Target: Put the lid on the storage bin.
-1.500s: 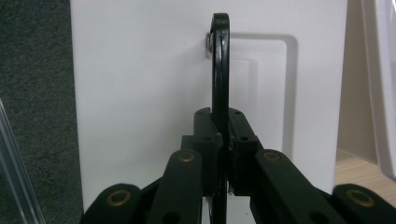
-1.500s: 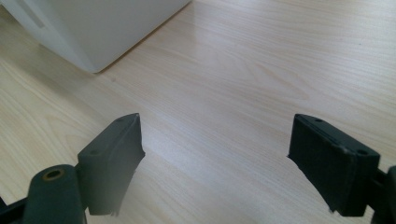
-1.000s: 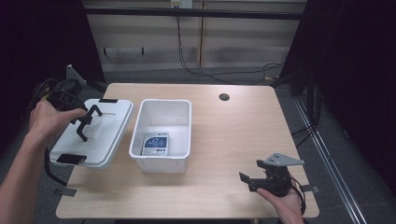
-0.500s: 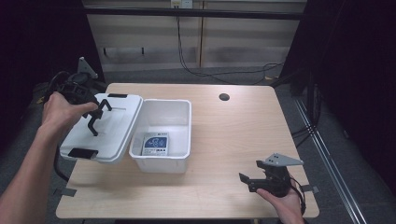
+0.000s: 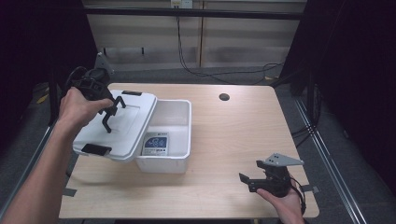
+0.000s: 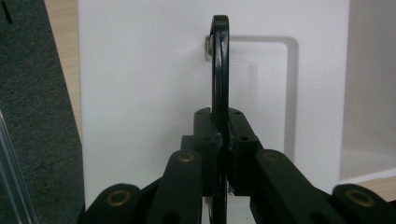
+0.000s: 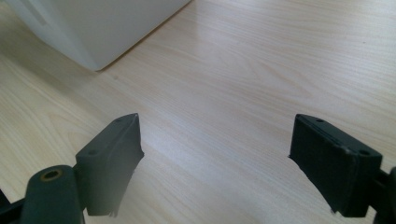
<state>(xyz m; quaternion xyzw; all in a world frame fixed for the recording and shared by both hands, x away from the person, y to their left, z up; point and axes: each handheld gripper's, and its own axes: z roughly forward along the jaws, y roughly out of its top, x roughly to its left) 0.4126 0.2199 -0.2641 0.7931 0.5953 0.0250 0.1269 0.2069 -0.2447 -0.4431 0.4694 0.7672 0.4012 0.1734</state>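
Jaws of the left gripper (image 5: 111,113) clench the black handle (image 6: 220,70) of the white lid (image 5: 116,126), tilted over the bin's (image 5: 175,140) left rim; the right gripper (image 5: 254,179), released, rests right of the bin.

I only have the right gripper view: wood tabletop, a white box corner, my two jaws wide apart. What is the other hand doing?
Observer: The left gripper is shut on the black handle of the white lid, seen close in the left gripper view.
Operator: Is the lid on the bin?
Observer: Not seated. In the high view it is tilted, overlapping the left rim of the white bin.
Operator: Anything inside the bin?
Observer: Yes, a small blue and white packet lies on its floor.
Operator: Where is my gripper?
Observer: The right gripper is open, near the table's front right, apart from the bin.
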